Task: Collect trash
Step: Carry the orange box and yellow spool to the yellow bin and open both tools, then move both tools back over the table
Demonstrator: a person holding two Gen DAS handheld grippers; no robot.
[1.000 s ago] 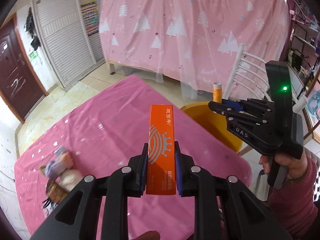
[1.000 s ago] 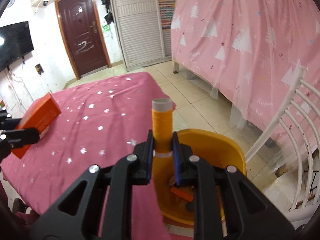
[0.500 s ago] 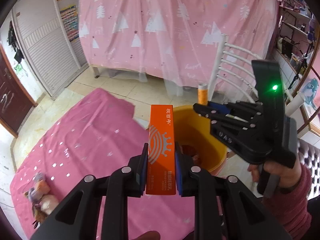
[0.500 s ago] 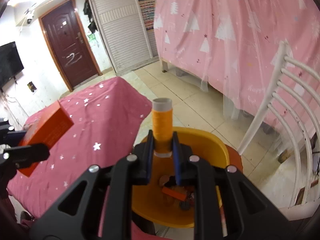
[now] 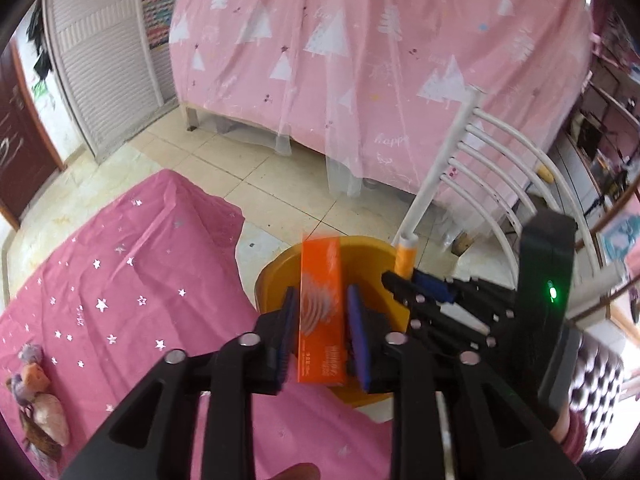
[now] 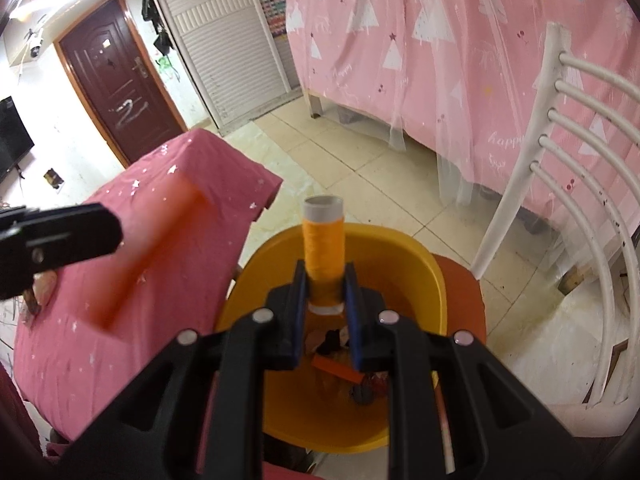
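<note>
My left gripper (image 5: 322, 300) has its jaws spread apart, and the orange box (image 5: 322, 316) sits blurred between them over the yellow bin (image 5: 280, 276). There are gaps between the box and both pads. In the right wrist view the box (image 6: 148, 248) is a motion-blurred streak beside the left gripper's finger (image 6: 60, 236). My right gripper (image 6: 326, 276) is shut on an orange thread spool (image 6: 323, 248) and holds it upright above the yellow bin (image 6: 404, 248). The bin holds several scraps (image 6: 340, 364).
The pink starred tablecloth (image 5: 112, 280) covers the table left of the bin. Some small stuffed toys (image 5: 38, 400) lie at its left edge. A white chair (image 6: 568, 184) stands right of the bin on the tiled floor. A pink curtain (image 5: 360, 60) hangs behind.
Both grippers have moved over the yellow bin. The left gripper's jaws have opened off the orange box, which now looks blurred. The right gripper still holds the spool.
</note>
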